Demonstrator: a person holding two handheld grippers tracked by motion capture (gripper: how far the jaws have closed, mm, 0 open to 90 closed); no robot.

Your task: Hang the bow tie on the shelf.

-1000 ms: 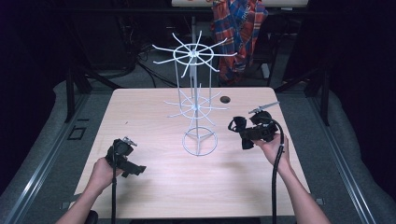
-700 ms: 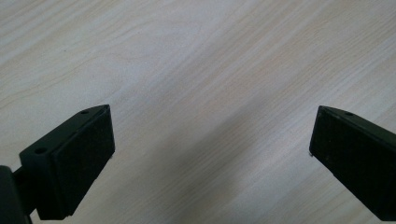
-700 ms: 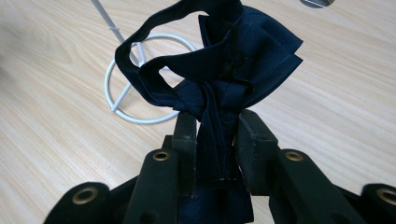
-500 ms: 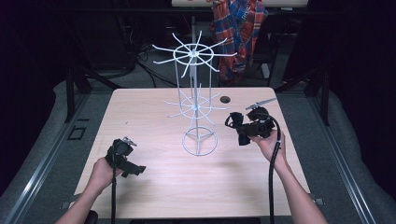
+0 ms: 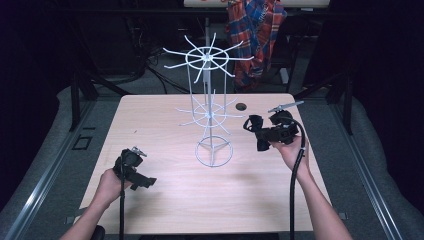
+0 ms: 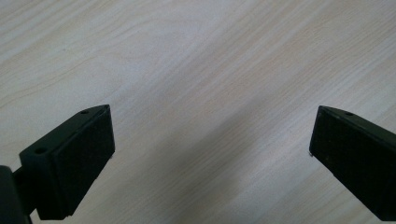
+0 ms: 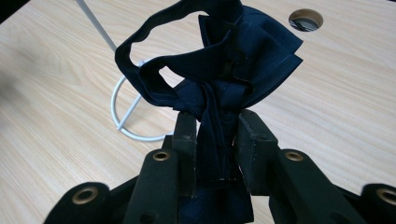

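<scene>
Beyond the tabletop's (image 5: 165, 120) far edge, the room drops into near-darkness, where a plaid shirt (image 5: 255, 30) is cut off at the frame's top and cables blur into shadow. Grey floor (image 5: 50, 150) flanks the pale wood-grain surface, which has a round cable hole (image 5: 241, 106) near its far side. At centre stands a white wire rack (image 5: 209, 107), its thin lower arms hard to trace against the wood. To its right, the right tool (image 5: 261, 137) is clamped on a dark navy bow tie (image 7: 224, 70), held above the tabletop just beside the rack's ring base; the cloth's lower end is hidden between the pads. Near the front-left, the left tool (image 6: 212, 135) hovers low over bare wood, jaws wide apart, holding nothing.
</scene>
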